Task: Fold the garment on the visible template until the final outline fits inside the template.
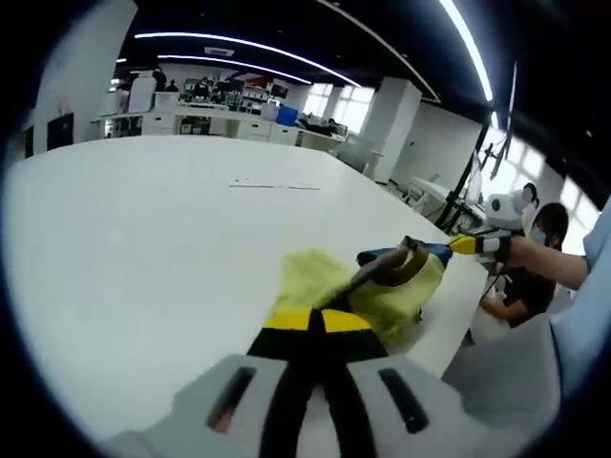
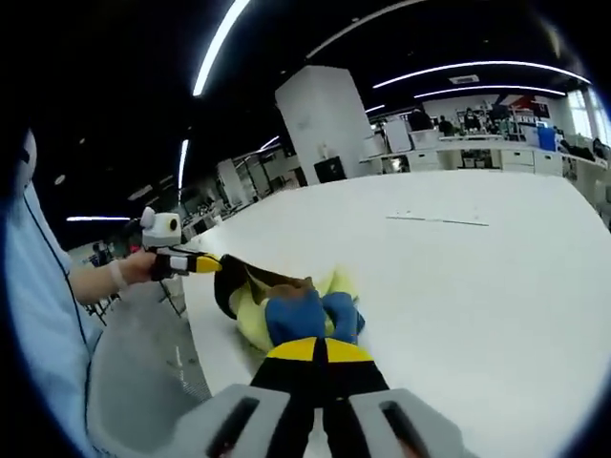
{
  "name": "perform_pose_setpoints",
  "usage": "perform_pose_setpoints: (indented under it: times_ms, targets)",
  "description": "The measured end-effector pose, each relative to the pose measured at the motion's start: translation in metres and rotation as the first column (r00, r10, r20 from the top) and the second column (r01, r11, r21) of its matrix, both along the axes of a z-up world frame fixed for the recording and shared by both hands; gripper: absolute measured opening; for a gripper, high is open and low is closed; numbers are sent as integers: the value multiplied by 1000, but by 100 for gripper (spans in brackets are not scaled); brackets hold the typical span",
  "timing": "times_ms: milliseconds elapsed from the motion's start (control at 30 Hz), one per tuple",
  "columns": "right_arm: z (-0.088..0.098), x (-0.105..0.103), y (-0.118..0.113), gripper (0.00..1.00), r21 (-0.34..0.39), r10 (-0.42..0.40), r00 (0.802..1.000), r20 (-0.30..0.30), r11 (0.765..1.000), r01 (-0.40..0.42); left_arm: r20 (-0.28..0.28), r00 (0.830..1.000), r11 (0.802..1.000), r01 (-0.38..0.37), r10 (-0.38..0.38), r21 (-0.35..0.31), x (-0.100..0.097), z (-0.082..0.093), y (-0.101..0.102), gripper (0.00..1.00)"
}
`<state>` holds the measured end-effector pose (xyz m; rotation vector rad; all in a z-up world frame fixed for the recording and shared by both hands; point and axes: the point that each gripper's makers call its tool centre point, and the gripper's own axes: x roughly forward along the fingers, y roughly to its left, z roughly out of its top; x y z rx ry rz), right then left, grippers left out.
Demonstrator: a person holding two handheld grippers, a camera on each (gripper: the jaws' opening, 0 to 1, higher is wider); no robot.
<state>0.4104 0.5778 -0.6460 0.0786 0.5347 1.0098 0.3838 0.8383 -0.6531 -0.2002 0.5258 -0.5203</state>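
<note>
Left gripper view: left gripper point(image 1: 315, 322) rose from the bottom edge, black with yellow bands, jaws pressed together on a fold of the garment point(image 1: 382, 286). Garment lay bunched on the white table point(image 1: 143, 248), close to the table's near right edge, pale yellow-green with a brown inner band and a blue part. Right gripper point(image 1: 458, 245) reached in from the right, its yellow-tipped jaws pinching the garment's far blue edge and lifting it just above the table; held by a hand point(image 1: 520, 253). Thin dark line point(image 1: 275, 186) lay across the table well beyond the garment. Could not tell any template outline from this view. Seated person point(image 1: 535, 258) beyond the table's right edge; desks and cabinets point(image 1: 210, 119) far behind the table; white pillar point(image 1: 396, 124) past the table's far corner.

Right gripper view: right gripper point(image 2: 323, 345) rose from the bottom, black with a yellow band, jaws closed on the blue part of the garment point(image 2: 277, 305). Garment crumpled on the table point(image 2: 477, 286) next to the table's left edge, yellow-green cloth under the blue, dark brown lining opened toward the left. Left gripper point(image 2: 205, 263) came in from the left, yellow tip pinching the brown edge of the garment, held by a hand point(image 2: 134, 270) with a light blue sleeve point(image 2: 48, 324) beside it. Same thin dark line point(image 2: 437, 221) well beyond the garment on the table. White pillar point(image 2: 329, 119) behind the table's far edge.

No containers seen on the table.
</note>
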Motion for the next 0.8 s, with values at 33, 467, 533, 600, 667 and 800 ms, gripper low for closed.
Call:
perform_pose_setpoints:
  times_ms: [33, 467, 533, 600, 667, 800]
  targets:
    - [8, 0, 1, 0, 9, 7, 1000, 19, 1000, -8, 11, 1000, 1000, -6, 6, -11, 1, 5, 1, 0]
    - [81, 2, 4, 0, 93, -4, 987, 160, 996, -11, 148, 989, 999, 25, -32, 47, 18, 75, 8, 0]
    - [91, 2, 4, 0, 106, -9, 984, 177, 994, -10, 167, 985, 996, 39, -52, 81, 21, 86, 6, 0]
    - [104, 2, 5, 0, 137, -19, 981, 195, 991, -8, 183, 981, 995, 47, -63, 91, 23, 97, 5, 0]
    - [116, 3, 4, 0, 157, -26, 976, 215, 988, -8, 212, 976, 997, 47, -58, 57, 26, 112, 4, 0]
    - [143, 0, 7, 0, 177, -29, 963, 268, 984, -20, 250, 967, 998, 43, -54, 51, 26, 138, 3, 0]
